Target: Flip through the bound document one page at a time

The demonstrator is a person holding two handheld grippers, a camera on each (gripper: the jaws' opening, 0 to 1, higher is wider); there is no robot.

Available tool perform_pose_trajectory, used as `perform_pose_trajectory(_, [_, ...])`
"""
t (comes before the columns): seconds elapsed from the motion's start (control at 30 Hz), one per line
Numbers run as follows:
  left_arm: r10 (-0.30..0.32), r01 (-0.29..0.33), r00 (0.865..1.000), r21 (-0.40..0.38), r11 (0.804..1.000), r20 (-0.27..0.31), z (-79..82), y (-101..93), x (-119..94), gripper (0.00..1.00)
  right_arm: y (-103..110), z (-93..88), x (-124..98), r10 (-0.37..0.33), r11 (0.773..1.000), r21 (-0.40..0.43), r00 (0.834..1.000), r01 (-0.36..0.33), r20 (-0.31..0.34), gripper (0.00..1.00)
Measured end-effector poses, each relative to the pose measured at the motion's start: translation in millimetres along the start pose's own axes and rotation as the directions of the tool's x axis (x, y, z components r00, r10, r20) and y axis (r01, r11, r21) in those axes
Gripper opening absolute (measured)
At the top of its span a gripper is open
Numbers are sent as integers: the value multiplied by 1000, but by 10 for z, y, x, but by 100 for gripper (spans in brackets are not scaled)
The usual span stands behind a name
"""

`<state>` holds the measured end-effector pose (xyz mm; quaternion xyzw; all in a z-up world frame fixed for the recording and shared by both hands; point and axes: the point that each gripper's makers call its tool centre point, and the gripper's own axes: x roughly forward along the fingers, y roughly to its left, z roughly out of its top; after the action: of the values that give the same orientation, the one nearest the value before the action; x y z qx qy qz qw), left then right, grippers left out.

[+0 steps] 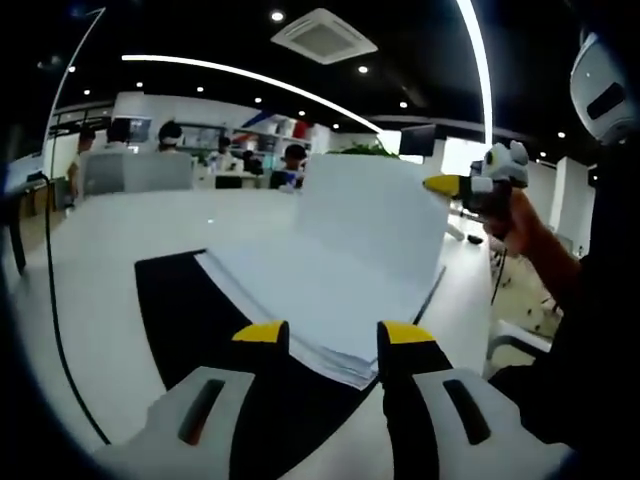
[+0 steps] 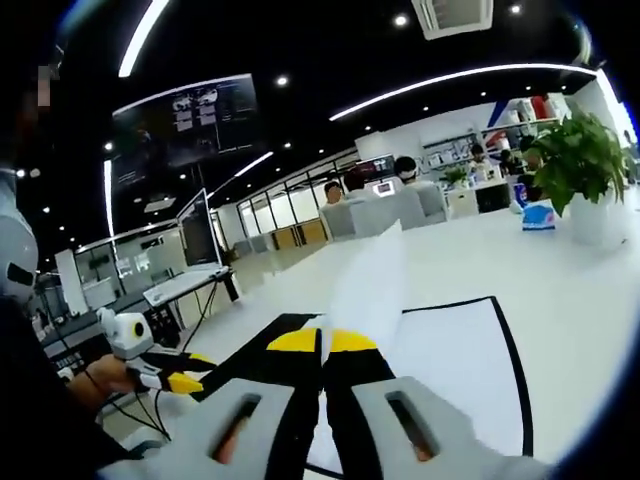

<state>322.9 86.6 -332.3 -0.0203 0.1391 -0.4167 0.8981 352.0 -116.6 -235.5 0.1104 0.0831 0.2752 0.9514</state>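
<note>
Right tongs [image 2: 322, 341] pinch one thin white paper page [image 2: 368, 285], lifted upright. Left tongs [image 1: 335, 333] hover spread over the white bound document [image 1: 310, 300]. The sheet is light and floppy; grip its free edge.

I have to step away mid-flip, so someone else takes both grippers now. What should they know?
Right gripper: shut on the lifted page, which stands raised above the bound document.
Left gripper: open, jaws at the document's near edge, holding nothing.
The document lies open on a black mat on the white table.
Done: one page lifted. Left: carry it over, release, then take the next pages one at a time.
</note>
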Motion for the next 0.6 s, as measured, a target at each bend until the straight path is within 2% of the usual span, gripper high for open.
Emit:
perform_pose_trajectory(0.23, [-20, 20, 1000, 33, 999, 6, 38, -11, -20, 39, 141, -22, 76, 18, 999, -43, 999, -19, -30, 1])
perform_pose_trajectory(0.33, [-45, 45, 999, 88, 995, -10, 28, -67, 4, 42, 210, -41, 114, 20, 997, -70, 999, -23, -46, 1])
perform_pose_trajectory(0.5, [-71, 72, 997, 104, 992, -15, 45, -104, 0, 42, 342, -84, 196, 0, 984, -180, 997, -13, -76, 1])
perform_pose_trajectory(0.6, [-76, 77, 997, 99, 992, -14, 48, -76, -19, 42, 424, -111, 241, 0, 976, -217, 996, -20, -92, 1])
